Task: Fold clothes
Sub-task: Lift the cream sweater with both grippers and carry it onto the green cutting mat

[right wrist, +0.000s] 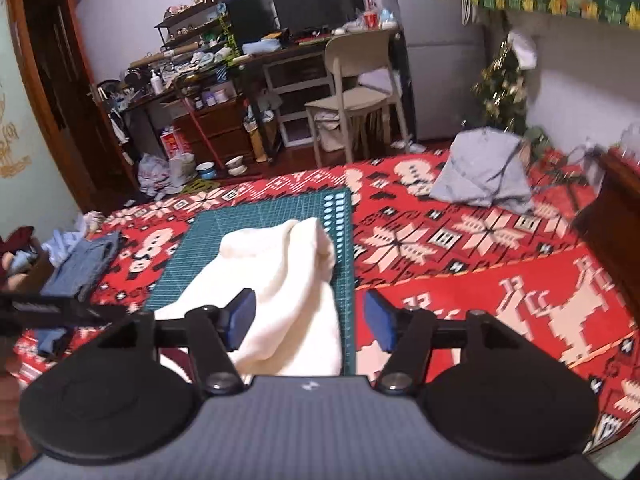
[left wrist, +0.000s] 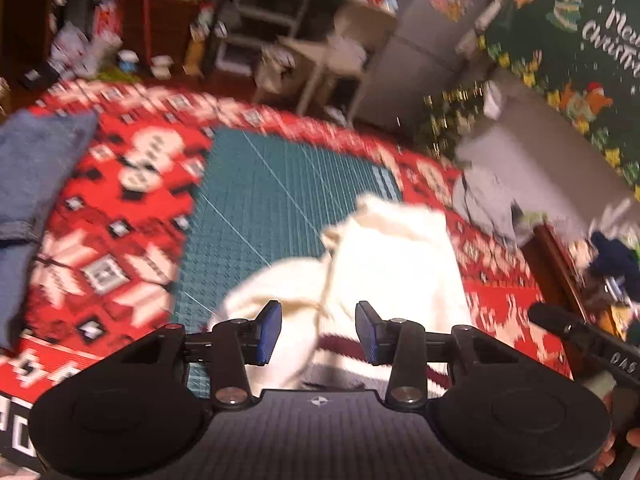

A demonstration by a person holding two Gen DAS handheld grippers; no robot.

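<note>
Both grippers, left (left wrist: 318, 330) and right (right wrist: 310, 320), hang wide, holding nothing, over the rumpled sweater (right wrist: 280, 280) at the mat's (right wrist: 248, 220) right edge; a one-layer pinch could drag it askew.

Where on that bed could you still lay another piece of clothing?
Bare blanket lies between the green mat and the grey garment, and nearer, right of the mat. The mat's far left part is free. The cream sweater fills its near side; jeans crowd the left edge.

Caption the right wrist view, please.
Open right gripper above a cream sweater on a green mat.
</note>
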